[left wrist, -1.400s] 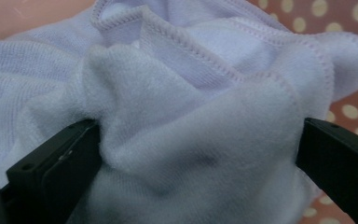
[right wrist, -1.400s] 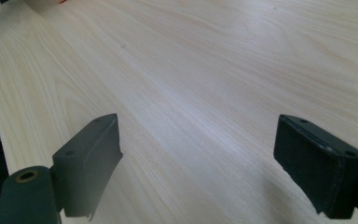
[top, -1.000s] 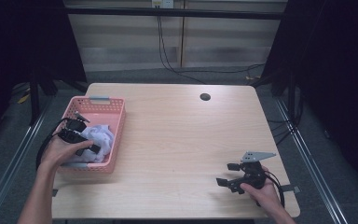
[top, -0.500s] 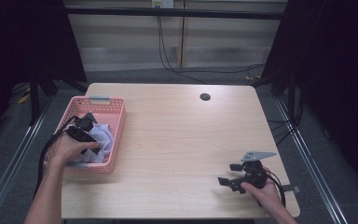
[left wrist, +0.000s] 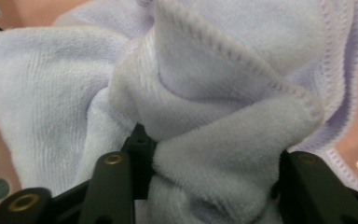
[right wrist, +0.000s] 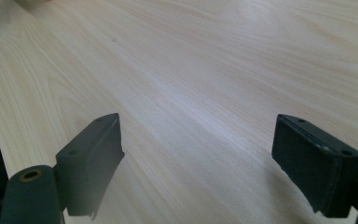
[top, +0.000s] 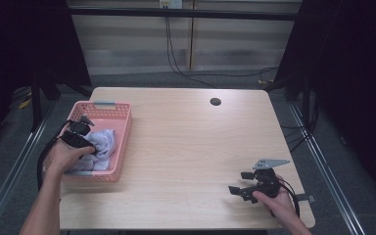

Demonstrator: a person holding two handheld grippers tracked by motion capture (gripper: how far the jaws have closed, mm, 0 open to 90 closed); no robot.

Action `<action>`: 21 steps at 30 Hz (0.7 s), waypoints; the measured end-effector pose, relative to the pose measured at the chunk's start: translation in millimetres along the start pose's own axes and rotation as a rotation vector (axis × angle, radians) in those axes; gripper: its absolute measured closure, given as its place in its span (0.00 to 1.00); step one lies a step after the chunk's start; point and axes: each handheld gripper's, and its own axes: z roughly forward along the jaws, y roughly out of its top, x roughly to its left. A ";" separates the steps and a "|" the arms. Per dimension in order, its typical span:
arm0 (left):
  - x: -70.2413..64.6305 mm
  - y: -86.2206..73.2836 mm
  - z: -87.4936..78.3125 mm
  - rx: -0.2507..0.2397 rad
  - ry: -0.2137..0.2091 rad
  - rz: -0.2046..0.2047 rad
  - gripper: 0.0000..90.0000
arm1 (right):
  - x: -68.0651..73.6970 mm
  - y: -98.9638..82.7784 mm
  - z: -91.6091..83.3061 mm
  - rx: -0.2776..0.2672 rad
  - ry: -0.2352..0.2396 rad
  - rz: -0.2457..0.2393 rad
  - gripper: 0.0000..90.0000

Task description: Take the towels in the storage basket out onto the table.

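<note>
In the pink basket [top: 120, 128], my left gripper [top: 85, 140] had just closed its jaws on the lavender towel [left wrist: 205, 93], ready for lifting; my right gripper [top: 242, 183] rested open.

A pale lilac terry cloth with a stitched lilac hem [left wrist: 223, 70] bunches between the black jaws of the left gripper [top: 81, 139]. Around it stands a pink perforated plastic basket [top: 120, 147] with a grey handle. Beneath the black right gripper [top: 245, 188] lies a light wood-grain table [top: 186, 142] with a dark round hole.
</note>
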 end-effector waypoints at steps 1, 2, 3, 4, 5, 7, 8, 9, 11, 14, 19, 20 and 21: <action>1.5 -2.9 -2.3 -0.024 -0.013 0.000 0.62 | 0.0 0.1 0.3 0.003 0.003 0.002 0.17; 3.1 -4.4 -4.4 -0.040 -0.024 -0.019 0.63 | -0.1 0.3 0.9 0.005 0.012 0.008 0.17; 6.1 -7.3 -6.6 -0.058 -0.043 -0.025 0.63 | 0.3 0.9 2.4 0.007 0.012 0.011 0.17; 7.8 -9.0 -7.8 -0.070 -0.052 -0.028 0.63 | 0.3 0.9 2.4 0.007 0.012 0.011 0.17; 10.6 -11.6 -9.3 -0.087 -0.066 -0.040 0.64 | 0.8 1.4 3.2 0.007 0.016 0.011 0.17; 15.8 -16.8 -13.1 -0.132 -0.095 -0.052 0.64 | 1.0 1.4 3.4 0.009 0.018 0.007 0.18; 18.0 -18.7 -15.0 -0.151 -0.103 -0.059 0.64 | 1.3 1.3 3.3 0.009 0.015 0.008 0.18; 19.9 -20.4 -17.6 -0.166 -0.115 -0.065 0.64 | 1.5 1.1 2.8 0.009 0.015 0.012 0.18; 22.8 -23.1 -22.9 -0.201 -0.138 -0.090 0.64 | 0.6 0.4 0.8 0.005 0.010 0.013 0.18; 25.7 -26.1 -32.4 -0.256 -0.178 -0.099 0.64 | -0.2 0.2 0.0 0.002 0.009 0.020 0.18; 27.1 -29.9 -53.2 -0.363 -0.238 -0.108 0.64 | -0.4 -0.6 -1.9 -0.003 0.012 0.018 0.18; 27.1 -29.9 -53.2 -0.363 -0.238 -0.108 0.64 | -0.4 -0.6 -1.9 -0.003 0.012 0.018 0.18; 27.1 -30.4 -57.2 -0.383 -0.248 -0.104 0.64 | -0.4 -0.6 -1.9 -0.004 0.012 0.019 0.18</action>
